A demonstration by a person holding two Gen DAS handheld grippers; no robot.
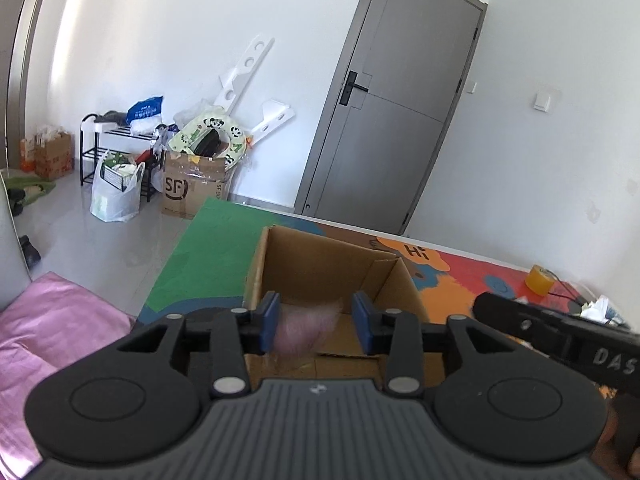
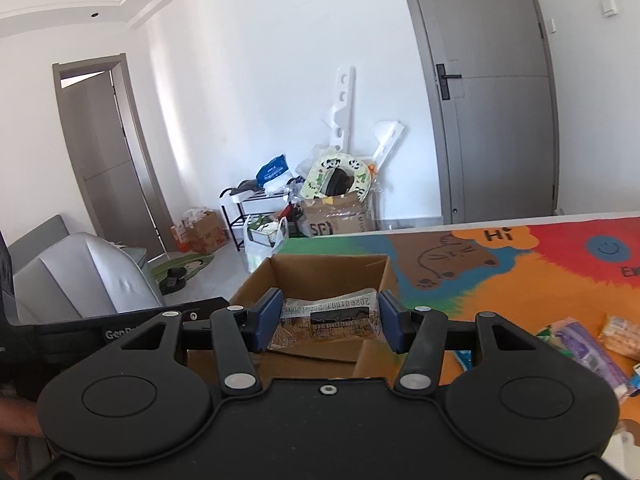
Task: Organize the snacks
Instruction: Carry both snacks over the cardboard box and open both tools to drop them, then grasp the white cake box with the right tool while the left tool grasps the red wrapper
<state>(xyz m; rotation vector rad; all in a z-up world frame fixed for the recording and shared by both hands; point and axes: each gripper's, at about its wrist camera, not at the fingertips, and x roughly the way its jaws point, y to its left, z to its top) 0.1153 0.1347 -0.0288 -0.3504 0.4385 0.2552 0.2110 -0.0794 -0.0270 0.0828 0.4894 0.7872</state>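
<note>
Clear snack packet [image 2: 328, 320] over open cardboard box [image 2: 320, 272].

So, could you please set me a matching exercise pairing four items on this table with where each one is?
1 clear snack packet
2 cardboard box
3 yellow tape roll
4 purple packet

A lying on the mat's orange part
B clamped in the right gripper
C standing open-topped
D on the mat's red part

Pairs: 1-B, 2-C, 3-D, 4-A

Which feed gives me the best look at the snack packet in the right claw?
The right wrist view: the clear packet sits sharp between the right claw pads, printed date code readable, above the cardboard box. The left wrist view shows only that claw's black body, not the packet.
</note>
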